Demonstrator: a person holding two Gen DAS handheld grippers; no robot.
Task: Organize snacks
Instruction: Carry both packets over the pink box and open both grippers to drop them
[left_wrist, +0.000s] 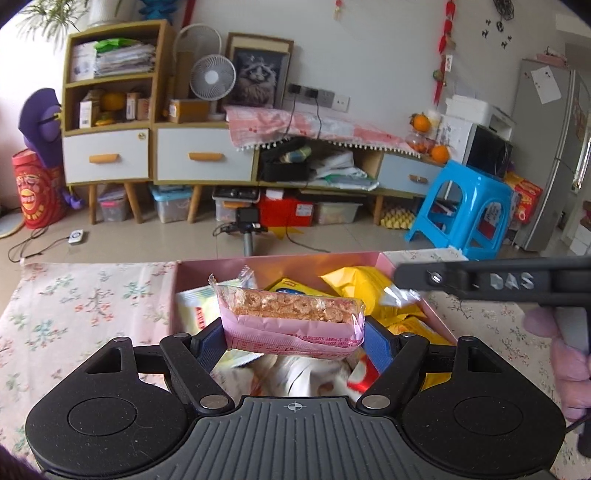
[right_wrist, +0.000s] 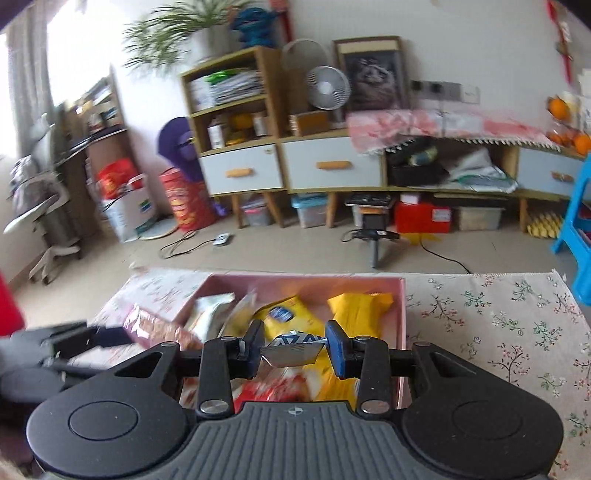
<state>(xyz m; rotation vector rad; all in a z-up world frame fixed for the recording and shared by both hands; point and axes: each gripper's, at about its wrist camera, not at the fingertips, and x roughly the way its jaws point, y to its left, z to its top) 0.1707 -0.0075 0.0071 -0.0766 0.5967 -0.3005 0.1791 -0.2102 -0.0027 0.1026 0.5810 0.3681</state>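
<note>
While boxed, snacks in both grippers.

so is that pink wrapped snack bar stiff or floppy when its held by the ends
Likely fairly stiff: the snack bar spans level between the left gripper pads without sagging. Probably light. Its crinkly plastic wrapper could slip, and the crumbly-looking bar inside may crack if squeezed.

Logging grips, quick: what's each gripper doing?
Left gripper: shut on pink-wrapped cereal bar.
Right gripper: shut on small silver-and-blue foil packet.
</note>
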